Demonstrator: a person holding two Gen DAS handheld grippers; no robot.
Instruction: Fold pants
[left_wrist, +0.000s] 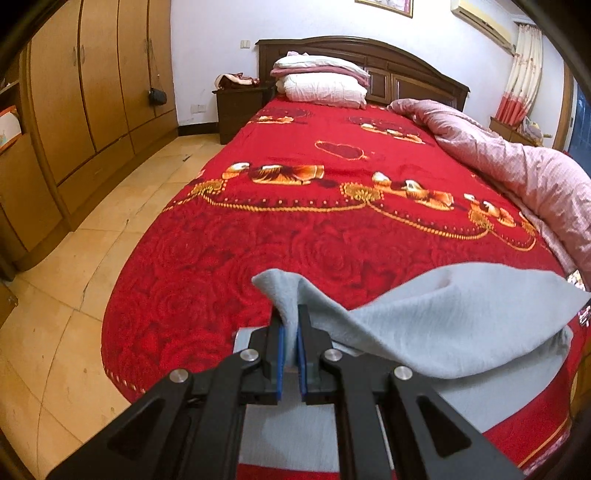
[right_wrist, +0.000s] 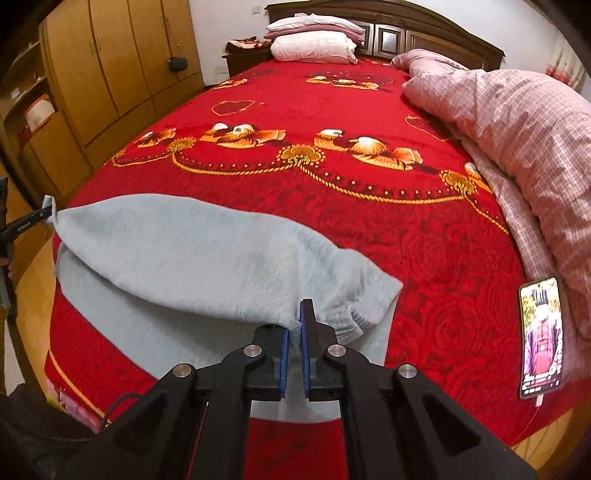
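Pants: light blue, near end of the bed, upper layer lifted over the lower one.
Left gripper: pinching the left edge.
Right gripper: pinching the ribbed cuff.
Open room: bare red bedspread far; phone near right edge.

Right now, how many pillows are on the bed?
2: a white pillow at the headboard end, and a pink-edged pillow stacked on top. More could hide behind the pink quilt.
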